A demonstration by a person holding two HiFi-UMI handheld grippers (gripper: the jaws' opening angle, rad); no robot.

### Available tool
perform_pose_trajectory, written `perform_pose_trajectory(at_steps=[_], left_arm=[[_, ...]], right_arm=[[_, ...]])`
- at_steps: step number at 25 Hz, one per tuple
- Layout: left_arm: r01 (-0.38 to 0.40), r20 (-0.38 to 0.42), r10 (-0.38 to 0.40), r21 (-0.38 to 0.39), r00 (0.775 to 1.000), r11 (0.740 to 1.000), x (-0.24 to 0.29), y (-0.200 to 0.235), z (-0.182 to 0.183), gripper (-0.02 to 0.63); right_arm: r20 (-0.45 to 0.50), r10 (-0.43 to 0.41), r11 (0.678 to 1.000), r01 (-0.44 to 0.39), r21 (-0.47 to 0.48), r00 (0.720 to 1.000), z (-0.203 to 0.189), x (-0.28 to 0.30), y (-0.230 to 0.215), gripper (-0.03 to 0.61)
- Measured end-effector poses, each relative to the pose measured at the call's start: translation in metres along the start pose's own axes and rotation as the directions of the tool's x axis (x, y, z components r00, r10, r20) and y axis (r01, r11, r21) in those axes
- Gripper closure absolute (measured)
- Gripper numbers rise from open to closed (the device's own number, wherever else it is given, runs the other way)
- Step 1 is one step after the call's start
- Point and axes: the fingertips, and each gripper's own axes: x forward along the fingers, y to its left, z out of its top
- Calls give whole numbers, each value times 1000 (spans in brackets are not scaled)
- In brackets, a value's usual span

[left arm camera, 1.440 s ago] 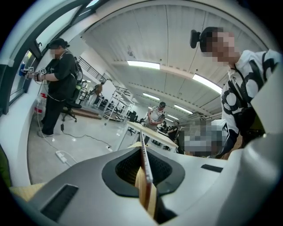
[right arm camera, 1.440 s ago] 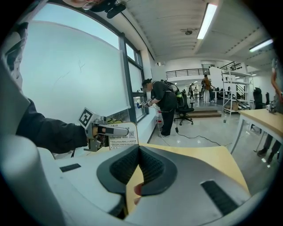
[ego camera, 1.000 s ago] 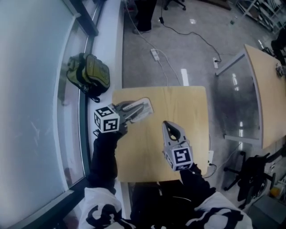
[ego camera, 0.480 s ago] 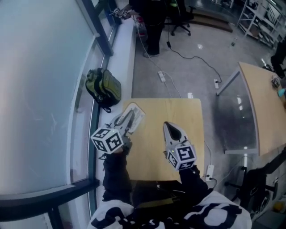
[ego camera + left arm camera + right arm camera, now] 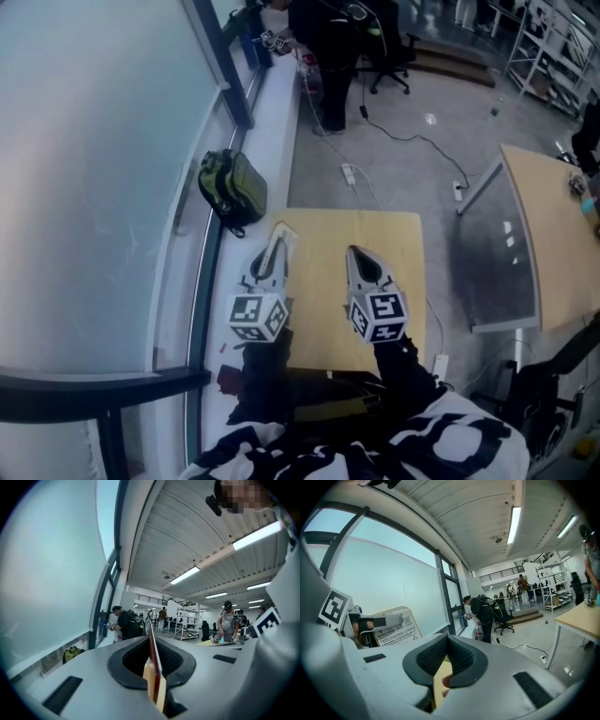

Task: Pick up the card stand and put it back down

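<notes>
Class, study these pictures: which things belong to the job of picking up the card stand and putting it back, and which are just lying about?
Belongs to the job:
card stand, clamped in the left gripper
right gripper, shut, empty
wooden table beneath

Just lying about:
green backpack by the window
power strip on the floor
office chair
second table

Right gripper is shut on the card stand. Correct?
No. The left gripper is shut on the card stand. The left gripper view shows its thin edge pinched between the jaws. The right gripper is shut on nothing.
</notes>
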Motion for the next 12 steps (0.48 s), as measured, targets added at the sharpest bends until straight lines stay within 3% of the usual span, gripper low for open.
perform_pose_trajectory(at_steps=[4, 8, 12], left_arm=[[-49, 42, 46, 58, 998, 997, -12, -13, 3, 592], [-89, 46, 85, 87, 995, 992, -16, -24, 1, 592], [-129, 33, 125, 170, 992, 977, -20, -32, -8, 592]], right_arm=[[20, 1, 1000, -1, -2, 1000, 10, -6, 5, 558], [35, 16, 1000, -15, -14, 999, 14, -9, 11, 557], [30, 28, 999, -28, -26, 999, 10, -10, 17, 557]])
